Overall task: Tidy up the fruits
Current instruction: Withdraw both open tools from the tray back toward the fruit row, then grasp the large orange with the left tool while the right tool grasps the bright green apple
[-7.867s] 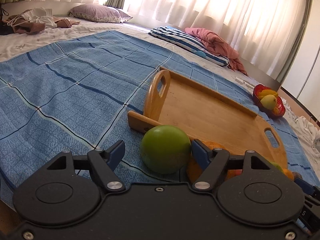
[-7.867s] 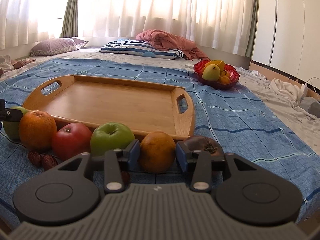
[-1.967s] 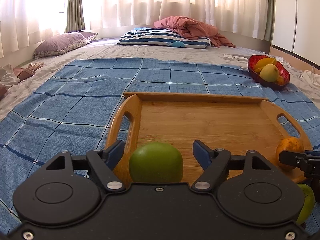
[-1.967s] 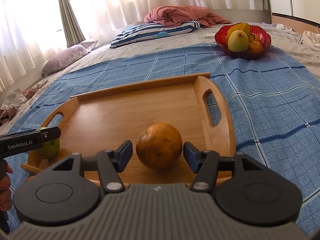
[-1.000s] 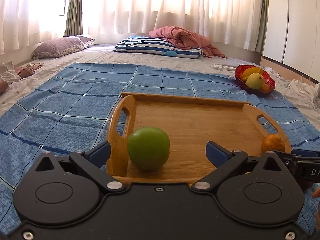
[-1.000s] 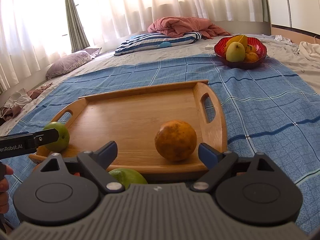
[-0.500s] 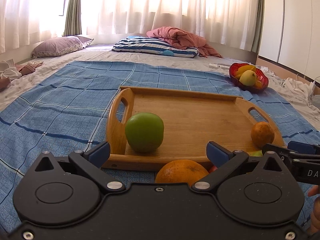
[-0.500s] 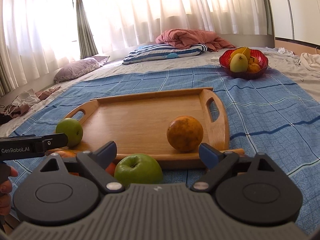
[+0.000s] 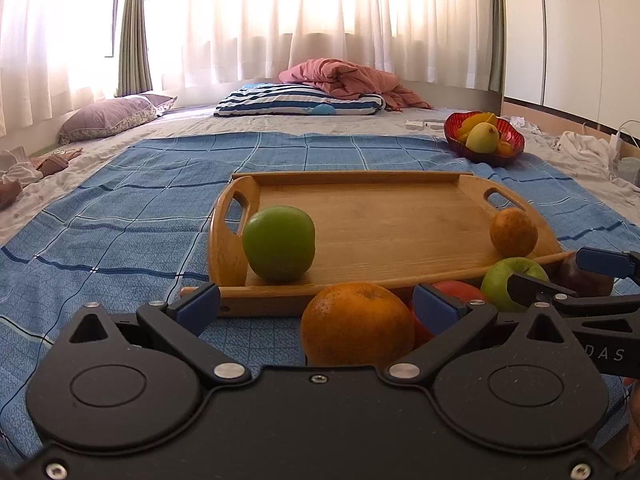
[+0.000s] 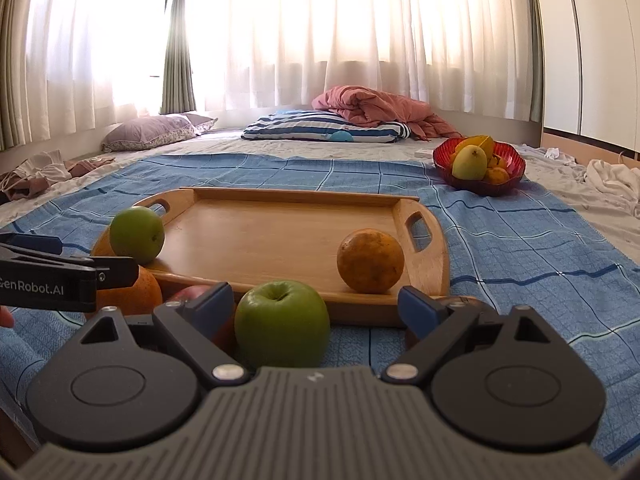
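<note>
You have two fruits on the wooden tray (image 9: 400,232) so far, one at each end: a green fruit (image 9: 279,244) against the left handle and a small orange (image 9: 513,232) by the right handle. Spreading them to the ends probably leaves the middle free for the rest, and the raised rim should keep round fruit from rolling onto the blue blanket (image 9: 120,216).

The fruit not yet moved sits in a row on the blanket just in front of the tray's near edge. Your left gripper (image 9: 316,304) has its fingers spread wide and holds nothing. The big orange (image 9: 357,325) lies between them, nearer the right finger and apparently touching neither; the red fruit (image 9: 456,292) sits right behind that finger.

Your right gripper (image 10: 316,306) is also spread wide and empty. The green apple (image 10: 282,322) sits between its fingers, closer to the left one, stem dimple up. It looks apart from both pads, though the left gap is slim.

Each gripper seems lined up on its next fruit. A dark fruit (image 9: 586,280) waits at the far right of the row, partly hidden.
</note>
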### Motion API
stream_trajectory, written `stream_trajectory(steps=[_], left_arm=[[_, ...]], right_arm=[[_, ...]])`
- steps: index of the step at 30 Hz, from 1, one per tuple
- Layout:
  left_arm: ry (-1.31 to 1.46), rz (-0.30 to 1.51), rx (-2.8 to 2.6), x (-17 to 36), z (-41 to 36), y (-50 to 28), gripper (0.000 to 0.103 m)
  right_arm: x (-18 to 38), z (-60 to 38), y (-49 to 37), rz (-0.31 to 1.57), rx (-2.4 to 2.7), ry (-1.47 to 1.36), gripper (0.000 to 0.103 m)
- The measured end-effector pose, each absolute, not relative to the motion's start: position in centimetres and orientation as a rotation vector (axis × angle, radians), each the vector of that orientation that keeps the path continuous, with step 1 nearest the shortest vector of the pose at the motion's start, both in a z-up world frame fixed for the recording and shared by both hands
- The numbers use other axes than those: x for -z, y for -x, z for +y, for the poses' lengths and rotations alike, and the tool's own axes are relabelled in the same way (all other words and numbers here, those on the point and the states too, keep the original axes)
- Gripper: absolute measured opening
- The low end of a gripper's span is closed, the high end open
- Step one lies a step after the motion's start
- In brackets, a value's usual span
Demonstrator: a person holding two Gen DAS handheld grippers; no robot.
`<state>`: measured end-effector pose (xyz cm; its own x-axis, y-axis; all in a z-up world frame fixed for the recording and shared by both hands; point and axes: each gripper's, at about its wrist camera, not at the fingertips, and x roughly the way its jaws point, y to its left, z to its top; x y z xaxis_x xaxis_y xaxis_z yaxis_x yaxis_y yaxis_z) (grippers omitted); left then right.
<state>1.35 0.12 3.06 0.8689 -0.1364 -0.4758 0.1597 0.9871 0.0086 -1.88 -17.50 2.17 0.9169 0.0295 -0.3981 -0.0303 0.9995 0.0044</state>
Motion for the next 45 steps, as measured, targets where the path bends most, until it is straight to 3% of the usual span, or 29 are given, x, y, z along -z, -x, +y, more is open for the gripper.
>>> stream_trajectory(steps=[4, 10, 19, 24, 37, 45], left_arm=[[-0.044, 0.5, 0.161, -2.5, 0.0, -0.7, 0.102], [-0.048, 0.491, 0.197, -2.4, 0.0, 0.0, 0.078], [-0.052, 0.516, 0.245, -2.2, -0.6, 0.2, 0.06], [-0.05, 0.511, 0.247, -2.1, -0.5, 0.2, 0.06], [-0.044, 0.526, 0.238, -1.3, -0.5, -0.4, 0.068], [-0.005, 0.518, 0.265, -1.1, 0.2, -0.7, 0.064]], right_arm=[[-1.8, -16.8, 2.2, 0.396, -0.009, 0.041, 0.094], [-1.3, -16.4, 2.6, 0.391, -0.012, 0.042, 0.086], [-1.2, -16.5, 2.6, 0.399, -0.045, 0.004, 0.074], [-1.1, -16.4, 2.6, 0.417, -0.07, -0.01, 0.068], [-0.6, -17.8, 2.0, 0.431, -0.113, -0.081, 0.068], [-0.4, -18.4, 1.4, 0.442, -0.142, -0.115, 0.068]])
